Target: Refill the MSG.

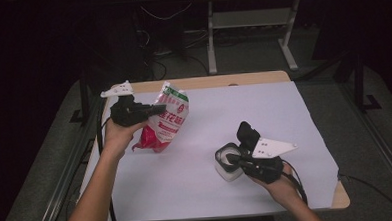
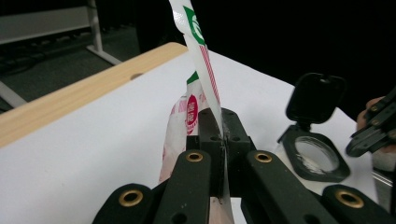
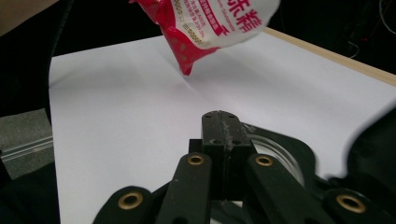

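The left gripper (image 1: 156,109) clamps the bag (image 1: 165,123) at nine o'clock; the right gripper (image 1: 230,161) pinches the container (image 1: 228,165), whose body it hides.

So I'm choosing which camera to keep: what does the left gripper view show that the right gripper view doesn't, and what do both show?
Left gripper view: the container's open flip lid, and the bag's edge pinched between the left hand-held gripper jaws.
Right gripper view: the bag's red bottom corner hanging clear above the sheet.
Both: the red-and-white bag, the white sheet, the wooden table edge.
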Demonstrator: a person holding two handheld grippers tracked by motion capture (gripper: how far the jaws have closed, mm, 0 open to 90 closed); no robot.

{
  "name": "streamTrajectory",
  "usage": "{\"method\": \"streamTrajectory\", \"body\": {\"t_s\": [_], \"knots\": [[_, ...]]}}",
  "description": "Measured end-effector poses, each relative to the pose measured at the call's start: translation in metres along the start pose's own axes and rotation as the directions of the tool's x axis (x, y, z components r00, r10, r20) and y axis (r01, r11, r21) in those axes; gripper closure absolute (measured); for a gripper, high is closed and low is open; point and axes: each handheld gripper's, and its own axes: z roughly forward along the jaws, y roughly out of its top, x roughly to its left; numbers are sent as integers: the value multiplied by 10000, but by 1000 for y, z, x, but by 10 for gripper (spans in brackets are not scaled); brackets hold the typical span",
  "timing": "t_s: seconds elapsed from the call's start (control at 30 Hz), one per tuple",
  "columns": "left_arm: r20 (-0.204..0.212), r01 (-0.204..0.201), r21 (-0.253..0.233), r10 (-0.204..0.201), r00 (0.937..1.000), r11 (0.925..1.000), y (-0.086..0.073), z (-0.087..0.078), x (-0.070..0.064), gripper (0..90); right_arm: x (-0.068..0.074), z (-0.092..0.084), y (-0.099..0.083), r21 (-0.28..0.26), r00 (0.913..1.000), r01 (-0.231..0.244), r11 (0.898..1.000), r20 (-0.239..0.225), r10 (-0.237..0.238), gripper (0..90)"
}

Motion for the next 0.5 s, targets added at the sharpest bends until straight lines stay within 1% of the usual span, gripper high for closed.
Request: {"method": "streamTrajectory", "body": {"t_s": [0.1,0.17,0.2,0.27,0.3,0.37,0.4,0.5], "knots": [[-175,-118,-68,117,9998,9999,-1,3,5,895,-7,-11,-6,-1,9998,-58,10000,172,58,900],[-334,-2,-112,-2,9994,9999,-4,6,8,895,-11,-16,-10,-9,9992,-199,9998,342,199,900],[-381,-23,-101,19,9993,9999,-5,6,9,895,-12,-19,-11,-36,9990,-257,9997,377,258,900],[-391,109,-44,-110,9992,9999,-11,9,12,894,-14,-22,-10,-99,9986,-291,9995,429,295,900],[-349,184,-30,-185,9992,9998,-14,10,13,894,-15,-23,-10,-118,9987,-243,9996,443,248,900],[-91,403,-369,-406,9991,9985,-19,7,13,894,-16,-25,-11,-145,9984,-267,9995,486,274,900],[-75,334,-339,-336,9994,9989,-20,5,12,894,-17,-26,-11,-150,9983,-319,9994,491,327,900],[303,521,-535,-505,9983,9972,-26,2,8,894,-17,-26,-11,-113,9985,-343,9993,427,348,900]]}}
